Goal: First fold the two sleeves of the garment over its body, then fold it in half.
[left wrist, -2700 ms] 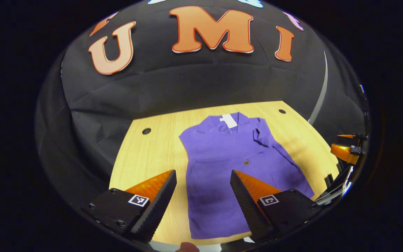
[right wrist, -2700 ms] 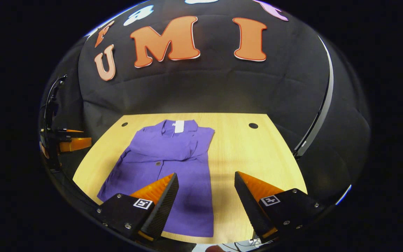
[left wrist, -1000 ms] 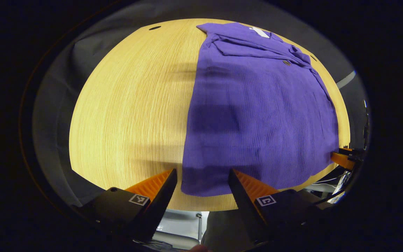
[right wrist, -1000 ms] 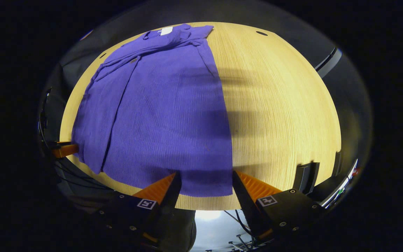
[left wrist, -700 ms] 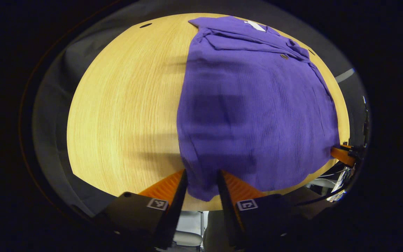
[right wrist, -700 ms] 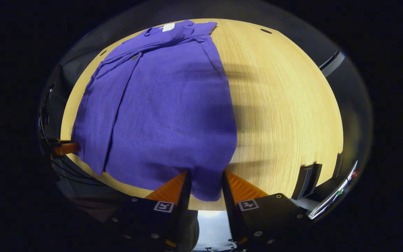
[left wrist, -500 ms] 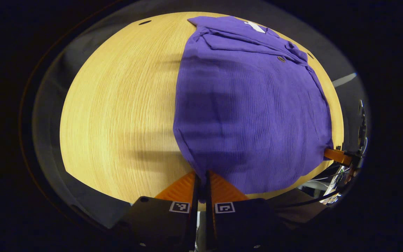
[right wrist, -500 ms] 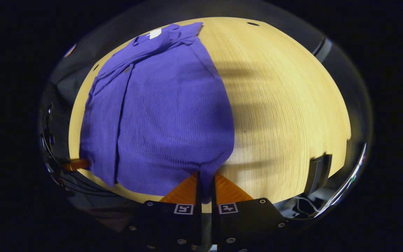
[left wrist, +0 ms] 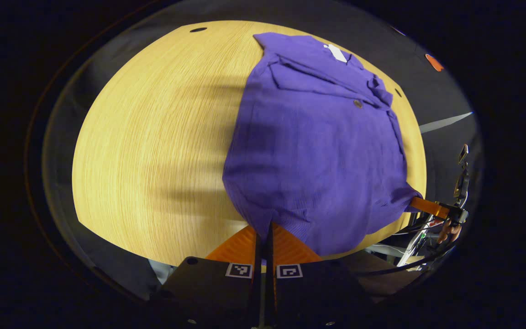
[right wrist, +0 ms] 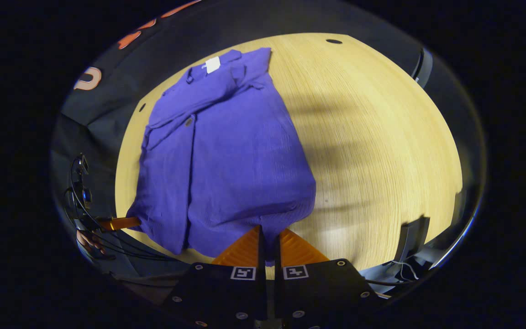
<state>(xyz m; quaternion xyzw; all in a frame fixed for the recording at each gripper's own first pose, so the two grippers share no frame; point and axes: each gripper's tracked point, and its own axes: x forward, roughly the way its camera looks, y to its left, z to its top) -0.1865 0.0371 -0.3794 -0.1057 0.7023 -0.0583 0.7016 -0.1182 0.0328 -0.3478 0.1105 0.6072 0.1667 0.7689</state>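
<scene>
Once your left hand-held gripper (left wrist: 263, 230) clamped on the near-left hem corner and your right hand-held gripper (right wrist: 268, 234) on the near-right one, both jaws, wide apart a second earlier, pinched the purple garment (left wrist: 318, 146) at the bench's (left wrist: 153, 137) near edge. That hem, flat a moment before, rose and bunched between your grips. Farther off, the sleeves lay folded over the body, and the collar with its white tag (right wrist: 212, 64) sat toward the far edge. By my judgement, the halving fold had begun; carrying the hem evenly to the collar remained.
</scene>
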